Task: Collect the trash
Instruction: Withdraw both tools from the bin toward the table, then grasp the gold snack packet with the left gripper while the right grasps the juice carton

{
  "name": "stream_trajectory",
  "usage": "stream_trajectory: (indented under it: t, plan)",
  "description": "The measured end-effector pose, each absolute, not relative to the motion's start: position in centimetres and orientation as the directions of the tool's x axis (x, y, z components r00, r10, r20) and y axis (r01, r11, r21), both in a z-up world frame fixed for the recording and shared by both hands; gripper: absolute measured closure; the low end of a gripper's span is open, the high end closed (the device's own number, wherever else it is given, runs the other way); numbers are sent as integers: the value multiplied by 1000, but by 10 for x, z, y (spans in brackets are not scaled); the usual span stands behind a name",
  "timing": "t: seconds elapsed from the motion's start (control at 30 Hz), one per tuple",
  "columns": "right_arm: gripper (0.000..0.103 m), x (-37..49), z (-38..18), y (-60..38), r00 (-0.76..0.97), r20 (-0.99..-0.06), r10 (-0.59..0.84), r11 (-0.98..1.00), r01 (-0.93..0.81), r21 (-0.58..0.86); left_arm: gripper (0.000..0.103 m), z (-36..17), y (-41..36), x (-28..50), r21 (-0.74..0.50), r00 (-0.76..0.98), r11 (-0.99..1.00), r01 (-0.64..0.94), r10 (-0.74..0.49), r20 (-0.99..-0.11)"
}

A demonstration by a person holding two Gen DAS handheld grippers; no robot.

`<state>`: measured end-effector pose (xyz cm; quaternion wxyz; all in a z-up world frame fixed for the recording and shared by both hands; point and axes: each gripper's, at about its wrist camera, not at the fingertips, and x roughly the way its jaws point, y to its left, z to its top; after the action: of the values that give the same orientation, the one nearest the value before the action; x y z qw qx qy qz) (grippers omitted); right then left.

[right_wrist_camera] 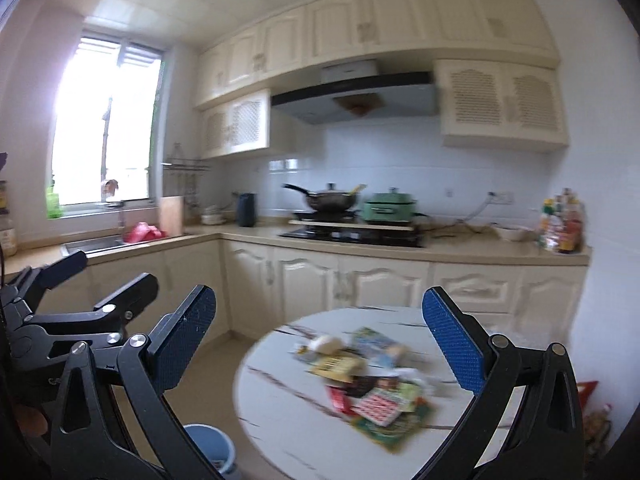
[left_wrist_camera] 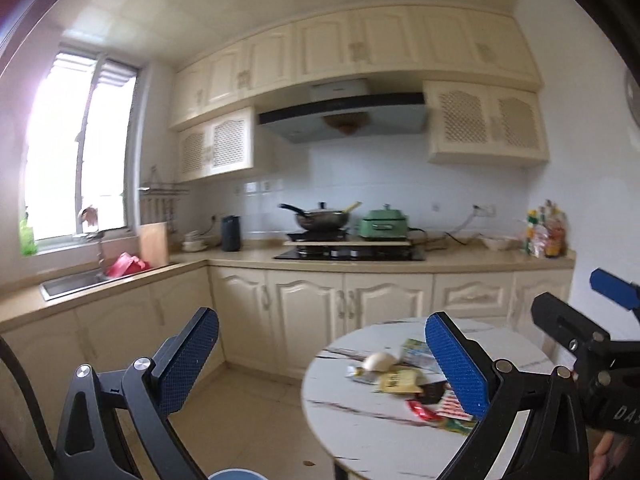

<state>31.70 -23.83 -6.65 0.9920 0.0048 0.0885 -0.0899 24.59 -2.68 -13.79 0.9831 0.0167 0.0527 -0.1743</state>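
**Both grippers raised, trash waiting on the round table**

Now your left gripper (left_wrist_camera: 322, 356) hangs over the floor with its jaws spread wide and nothing between them. Your right gripper (right_wrist_camera: 320, 340) is likewise wide apart and empty. The trash (right_wrist_camera: 362, 380), a loose heap of wrappers and packets, lies on the round marble-patterned table (right_wrist_camera: 288, 412), from its middle toward the near right edge. A pale rounded piece (left_wrist_camera: 378, 360) sits at the heap's far edge. A blue bin (right_wrist_camera: 210, 446) stands on the floor beside the table's near left edge.
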Motion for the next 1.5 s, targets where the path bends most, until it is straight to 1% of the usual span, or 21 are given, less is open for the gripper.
stream_trajectory:
  t: [0.1, 0.17, 0.3, 0.37, 0.4, 0.43, 0.53, 0.63, 0.83, 1.03, 1.17, 1.27, 1.3, 1.33, 1.47, 1.5]
  plan:
    - [0, 305, -71, -273, 950, -195, -243, 969, 247, -5, 1, -121, -34, 245, 35, 917, 924, 382, -374, -142]
    - [0, 300, -75, -296, 934, -217, -282, 957, 289, 0, 1, -121, -45, 260, 40, 900, 911, 410, -397, -179]
    - [0, 305, -93, -334, 899, -284, -333, 936, 352, 17, 1, -123, -67, 286, 42, 858, 886, 462, -435, -272]
    - [0, 313, -108, -353, 878, -330, -346, 927, 375, 28, 1, -130, -85, 313, 37, 818, 864, 501, -460, -345]
    - [0, 315, -115, -361, 870, -348, -349, 923, 384, 34, 1, -135, -91, 321, 35, 805, 860, 509, -462, -371]
    - [0, 320, -123, -369, 858, -375, -351, 918, 394, 41, 1, -146, -98, 334, 33, 788, 858, 512, -454, -415]
    - [0, 339, -151, -390, 825, -457, -333, 914, 401, 57, 1, -157, -117, 370, 31, 760, 859, 511, -435, -483]
    - [0, 354, -176, -404, 799, -510, -318, 914, 402, 61, 1, -171, -135, 404, 41, 734, 857, 514, -415, -538]
    - [0, 393, -208, -424, 752, -596, -280, 919, 389, 58, 1, -185, -201, 483, 22, 652, 839, 544, -405, -641]
    - [0, 435, -224, -446, 718, -648, -254, 926, 375, 53, 1, -208, -238, 552, 10, 593, 831, 556, -388, -706]
    - [0, 461, -228, -454, 707, -670, -228, 932, 358, 60, 2, -233, -260, 591, 16, 538, 832, 555, -344, -769]
    - [0, 476, -232, -456, 700, -681, -214, 940, 337, 52, 3, -245, -265, 608, 9, 523, 835, 550, -336, -784]
    - [0, 481, -234, -456, 698, -688, -199, 945, 323, 55, 4, -247, -265, 611, 2, 517, 834, 551, -340, -786]
    - [0, 485, -236, -456, 695, -694, -189, 948, 314, 57, 9, -249, -266, 615, -5, 510, 833, 553, -343, -789]
    - [0, 506, -238, -457, 688, -712, -143, 965, 258, 55, 10, -258, -267, 625, -52, 474, 833, 551, -364, -802]
    - [0, 511, -238, -456, 688, -713, -137, 968, 245, 50, 16, -258, -267, 626, -55, 477, 831, 553, -370, -797]
